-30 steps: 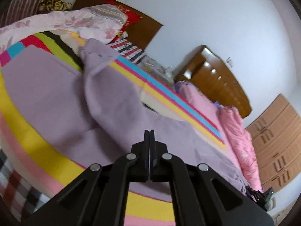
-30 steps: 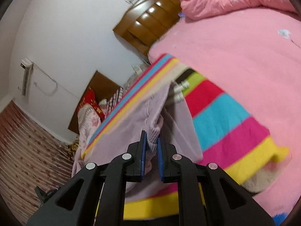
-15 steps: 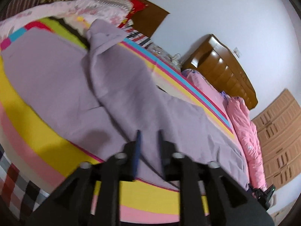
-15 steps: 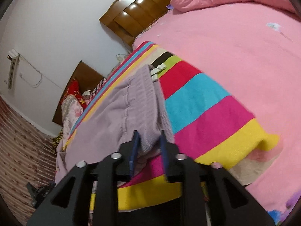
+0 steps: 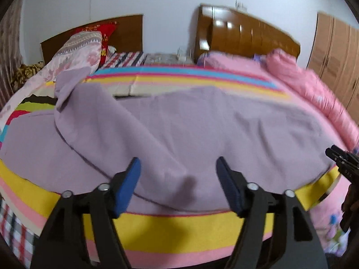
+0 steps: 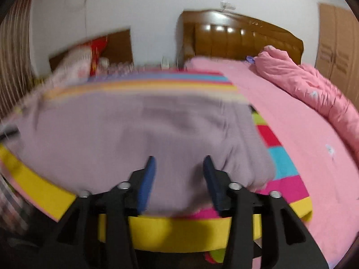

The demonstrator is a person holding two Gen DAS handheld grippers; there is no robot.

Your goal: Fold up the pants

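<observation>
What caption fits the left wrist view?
Open left tool poised over lilac pants laid on a striped blanket, one leg folded across.

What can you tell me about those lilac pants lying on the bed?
The pants are a plain lilac, of soft knit-looking cloth. They lie spread out and slightly wrinkled on a striped blanket on the bed. One leg is folded diagonally across the rest, its end pointing toward the pillows. In the right view their ribbed edge lies by the coloured stripes. Nothing grips them: both grippers have just been opening and hover above.
</observation>
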